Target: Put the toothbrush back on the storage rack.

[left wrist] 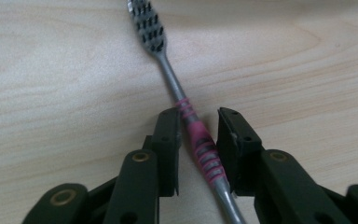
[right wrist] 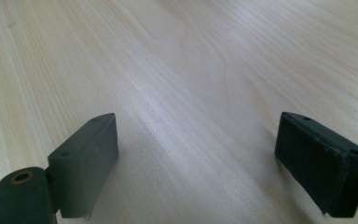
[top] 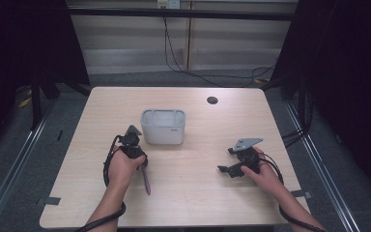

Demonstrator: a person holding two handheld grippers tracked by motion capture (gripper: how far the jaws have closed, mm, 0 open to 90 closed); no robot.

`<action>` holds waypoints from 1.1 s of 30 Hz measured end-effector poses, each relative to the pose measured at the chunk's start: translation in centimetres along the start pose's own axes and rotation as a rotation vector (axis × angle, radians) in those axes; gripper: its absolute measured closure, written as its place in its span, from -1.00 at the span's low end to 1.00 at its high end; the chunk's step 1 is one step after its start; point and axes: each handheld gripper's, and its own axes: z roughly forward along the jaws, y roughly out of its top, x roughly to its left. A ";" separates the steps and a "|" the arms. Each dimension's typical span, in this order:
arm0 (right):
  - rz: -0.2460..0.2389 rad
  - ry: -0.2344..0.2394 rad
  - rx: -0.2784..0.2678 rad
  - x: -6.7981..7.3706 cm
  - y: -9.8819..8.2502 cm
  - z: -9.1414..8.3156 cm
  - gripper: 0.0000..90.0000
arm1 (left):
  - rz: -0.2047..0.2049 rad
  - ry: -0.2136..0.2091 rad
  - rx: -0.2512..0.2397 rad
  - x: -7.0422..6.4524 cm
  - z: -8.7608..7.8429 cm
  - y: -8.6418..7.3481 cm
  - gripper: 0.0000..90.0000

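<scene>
A toothbrush (left wrist: pixel 200 140) with a grey stem, pink grip bands and dark bristles lies flat on the wooden table (top: pixel 198 193). In the high view the toothbrush (top: pixel 146 180) sticks out toward the person from under the left hand. My left gripper (left wrist: pixel 198 119) straddles the pink grip. Its jaws stand close on either side, narrow gaps still showing, so it is open. In the high view the left gripper (top: pixel 134 147) points down just in front of a white tub. My right gripper (right wrist: pixel 198 140) hovers low over bare wood, wide open and holding nothing. The high view places the right gripper (top: pixel 227 169) at the right front.
A white rectangular tub (top: pixel 163 126) stands at the table's middle, just beyond the left hand. A round cable hole (top: pixel 212 100) sits near the far edge. Black curtains flank both sides, and cables trail from each gripper off the front edge.
</scene>
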 end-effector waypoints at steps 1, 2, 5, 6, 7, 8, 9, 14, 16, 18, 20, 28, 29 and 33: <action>0.000 0.000 0.000 0.0 0.0 0.0 -0.71 | -0.003 0.000 0.008 0.0 0.0 0.0 0.66; 0.000 0.000 0.000 0.0 0.0 0.0 -0.71 | -0.001 0.008 0.010 0.0 0.0 0.0 0.74; 0.000 0.000 0.000 0.0 0.0 0.0 -0.71 | 0.006 0.006 0.006 0.1 0.0 -0.1 0.76; 0.001 0.000 0.000 0.0 0.0 0.0 -0.71 | 0.009 0.006 0.004 0.1 0.0 -0.1 0.76; 0.000 0.000 0.000 0.0 0.0 0.0 -0.71 | 0.008 0.007 -0.010 0.2 0.0 -0.2 0.77; 0.000 0.000 0.000 0.0 0.0 0.0 -0.71 | 0.009 0.004 -0.015 0.4 -0.1 -0.2 0.77; 0.000 0.000 0.000 0.0 0.0 0.0 -0.71 | -0.002 -0.002 -0.023 0.6 -0.2 -0.2 0.77; 0.000 0.001 0.000 0.0 0.0 0.0 -0.71 | -0.014 -0.026 -0.054 1.4 -1.2 -0.2 0.77; 0.003 0.002 -0.001 0.0 0.0 0.0 -0.71 | -0.005 -0.041 -0.090 1.7 -2.2 -0.2 0.77; 0.003 0.002 -0.001 0.0 0.0 0.0 -0.71 | -0.001 -0.048 -0.112 1.9 -2.8 -0.1 0.77; 0.001 0.001 0.000 0.0 0.0 0.0 -0.71 | -0.013 -0.059 -0.122 1.9 -3.0 -0.2 0.77; 0.001 0.001 0.000 0.0 0.0 0.0 -0.71 | 0.008 -0.080 -0.259 2.4 -5.2 -0.2 0.77; 0.000 0.001 0.000 0.0 0.0 0.0 -0.71 | 0.009 -0.084 -0.274 2.4 -5.5 -0.2 0.77; 0.001 0.001 0.000 0.0 0.0 0.0 -0.71 | 0.013 -0.094 -0.338 2.5 -6.5 -0.2 0.77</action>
